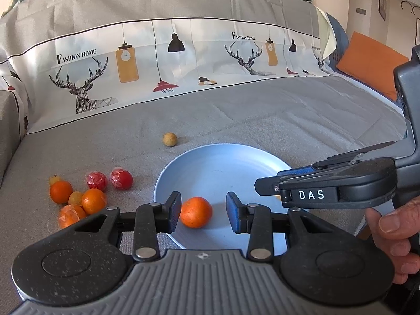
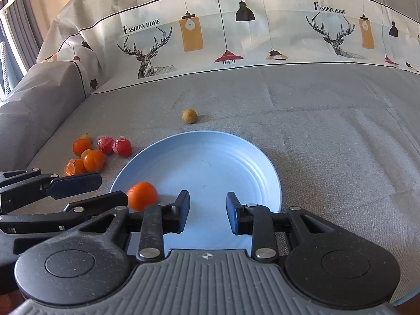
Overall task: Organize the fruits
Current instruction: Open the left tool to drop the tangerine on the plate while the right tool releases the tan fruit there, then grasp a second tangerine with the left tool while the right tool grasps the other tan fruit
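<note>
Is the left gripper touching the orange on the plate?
Cannot tell. In the left wrist view the orange lies between the open left gripper fingers, right against its left finger, with no clear gap; it is apart from the right one.

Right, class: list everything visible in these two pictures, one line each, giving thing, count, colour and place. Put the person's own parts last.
round light-blue plate: one, blue, middle of the cloth
orange mandarin on the plate: one, orange, at the plate's left rim
loose orange mandarins: three, orange, one seemingly wrapped, clustered left of the plate
red film-wrapped fruits: two, red, behind the cluster
small yellowish fruits: two, yellow, among the cluster
round tan-brown fruit: one, tan, alone behind the plate
grey sofa cloth: one, grey, under everything
orange cushion: one, far right
left gripper: open, beside the plated mandarin
right gripper: open, over the plate
person's right hand: holding the right gripper
</note>
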`<act>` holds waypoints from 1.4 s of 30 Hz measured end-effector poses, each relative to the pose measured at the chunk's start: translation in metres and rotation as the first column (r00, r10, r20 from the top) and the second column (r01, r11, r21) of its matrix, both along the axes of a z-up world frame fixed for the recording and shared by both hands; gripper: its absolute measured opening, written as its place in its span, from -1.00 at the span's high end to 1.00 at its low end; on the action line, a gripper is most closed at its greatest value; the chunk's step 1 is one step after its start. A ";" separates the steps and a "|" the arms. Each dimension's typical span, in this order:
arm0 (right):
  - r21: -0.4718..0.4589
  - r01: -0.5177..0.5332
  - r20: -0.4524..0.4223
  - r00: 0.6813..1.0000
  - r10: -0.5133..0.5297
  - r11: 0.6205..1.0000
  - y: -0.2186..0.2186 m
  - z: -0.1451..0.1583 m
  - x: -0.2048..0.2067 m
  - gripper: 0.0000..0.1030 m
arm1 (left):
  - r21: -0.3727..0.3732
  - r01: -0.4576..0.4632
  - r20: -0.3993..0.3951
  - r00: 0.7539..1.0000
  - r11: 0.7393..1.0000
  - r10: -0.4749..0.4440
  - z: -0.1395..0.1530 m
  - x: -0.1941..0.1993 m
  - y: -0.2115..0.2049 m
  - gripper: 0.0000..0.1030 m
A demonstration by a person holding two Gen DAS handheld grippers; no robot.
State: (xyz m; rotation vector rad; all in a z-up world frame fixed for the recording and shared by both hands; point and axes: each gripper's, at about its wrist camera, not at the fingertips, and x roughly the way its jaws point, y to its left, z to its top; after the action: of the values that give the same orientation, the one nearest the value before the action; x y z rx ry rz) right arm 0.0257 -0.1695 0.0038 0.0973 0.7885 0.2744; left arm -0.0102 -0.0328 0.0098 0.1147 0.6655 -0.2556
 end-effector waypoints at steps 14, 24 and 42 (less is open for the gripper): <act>0.010 0.005 0.013 1.000 -0.005 1.000 -0.003 0.003 -0.002 0.38 | -0.053 -0.032 0.056 0.998 0.998 0.035 0.019 -0.012 0.014 0.35; 0.069 -0.003 0.068 0.998 -0.002 0.998 -0.003 0.016 -0.002 0.50 | -0.022 -0.141 0.118 0.983 0.990 0.142 0.061 0.008 0.075 0.56; 0.159 -0.083 0.067 0.995 0.074 0.984 0.017 0.015 0.023 0.50 | -0.090 -0.280 -0.136 0.954 0.956 0.267 0.009 0.064 0.106 0.52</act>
State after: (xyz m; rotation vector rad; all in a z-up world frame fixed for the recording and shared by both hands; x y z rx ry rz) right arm 0.0489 -0.1522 0.0189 0.2102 0.7099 0.4146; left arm 0.0536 0.0732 0.0190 -0.0982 0.7795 -0.0306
